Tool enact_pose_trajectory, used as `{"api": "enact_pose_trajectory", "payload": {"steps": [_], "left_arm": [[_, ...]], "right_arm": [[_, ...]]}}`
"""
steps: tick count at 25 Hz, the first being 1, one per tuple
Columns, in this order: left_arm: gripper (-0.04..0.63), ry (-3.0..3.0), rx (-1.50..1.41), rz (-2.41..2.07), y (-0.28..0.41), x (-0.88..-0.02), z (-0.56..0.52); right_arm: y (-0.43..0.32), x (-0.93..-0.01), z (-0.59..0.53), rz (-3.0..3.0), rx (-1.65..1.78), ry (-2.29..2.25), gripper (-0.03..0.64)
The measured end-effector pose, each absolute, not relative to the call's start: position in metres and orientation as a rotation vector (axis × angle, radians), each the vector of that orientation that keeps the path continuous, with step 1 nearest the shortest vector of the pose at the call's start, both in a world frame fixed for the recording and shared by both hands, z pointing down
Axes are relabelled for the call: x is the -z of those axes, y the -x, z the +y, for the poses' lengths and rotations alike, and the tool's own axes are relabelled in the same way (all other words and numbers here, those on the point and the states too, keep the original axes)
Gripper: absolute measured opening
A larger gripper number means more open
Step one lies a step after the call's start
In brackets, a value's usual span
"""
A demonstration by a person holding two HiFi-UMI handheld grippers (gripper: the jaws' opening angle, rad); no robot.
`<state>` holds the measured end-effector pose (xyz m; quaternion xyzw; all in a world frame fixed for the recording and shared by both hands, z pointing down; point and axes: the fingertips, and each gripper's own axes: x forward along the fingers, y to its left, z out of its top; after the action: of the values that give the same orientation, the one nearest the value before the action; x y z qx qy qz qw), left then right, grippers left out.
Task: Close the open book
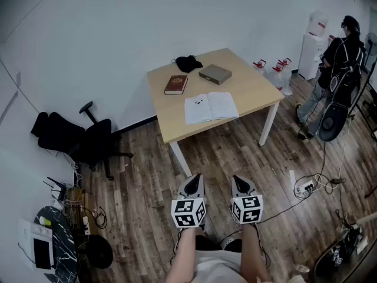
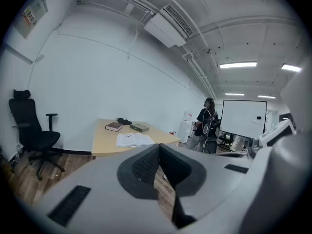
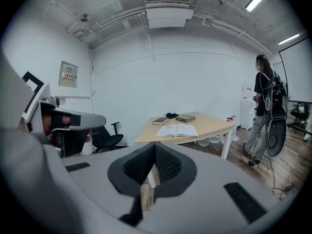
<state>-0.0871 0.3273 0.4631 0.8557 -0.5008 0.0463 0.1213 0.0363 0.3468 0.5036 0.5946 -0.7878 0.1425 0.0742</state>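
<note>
Open book (image 1: pixel 211 108) shows throughout — the ceiling air conditioner (image 3: pixel 167 13) only in gripper views.

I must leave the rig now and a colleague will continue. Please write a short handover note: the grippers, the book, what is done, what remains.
Left gripper: jaws shut, empty.
Right gripper: jaws shut, empty.
Both are over the floor, short of the table, touching nothing.
Open book: lies open, pages up, near the table edge facing the person. A closed book lies behind it.
Done: nothing yet.
Left: approach the table and close the open book.
</note>
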Motion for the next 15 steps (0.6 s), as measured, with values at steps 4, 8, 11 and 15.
{"api": "enact_pose_trajectory", "payload": {"steps": [4,8,11,15], "left_arm": [[0.021,-2.534,-0.165,-1.441,0.090,-0.452,0.345],[0.021,-2.507,-0.125,-1.437,0.103,-0.452,0.352],[0.021,-2.500,-0.133,-1.440,0.104,-0.458,0.353],[0.021,-2.537,-0.173,-1.439,0.098,-0.456,0.354]], "right_arm": [[-0.026,-0.497,0.362,-2.377,-0.382,-1.751,0.006],[-0.031,-0.490,0.370,-2.377,-0.368,-1.763,0.006],[-0.044,-0.489,0.373,-2.358,-0.370,-1.783,0.005],[-0.059,-0.481,0.376,-2.366,-0.374,-1.847,0.006]]}}
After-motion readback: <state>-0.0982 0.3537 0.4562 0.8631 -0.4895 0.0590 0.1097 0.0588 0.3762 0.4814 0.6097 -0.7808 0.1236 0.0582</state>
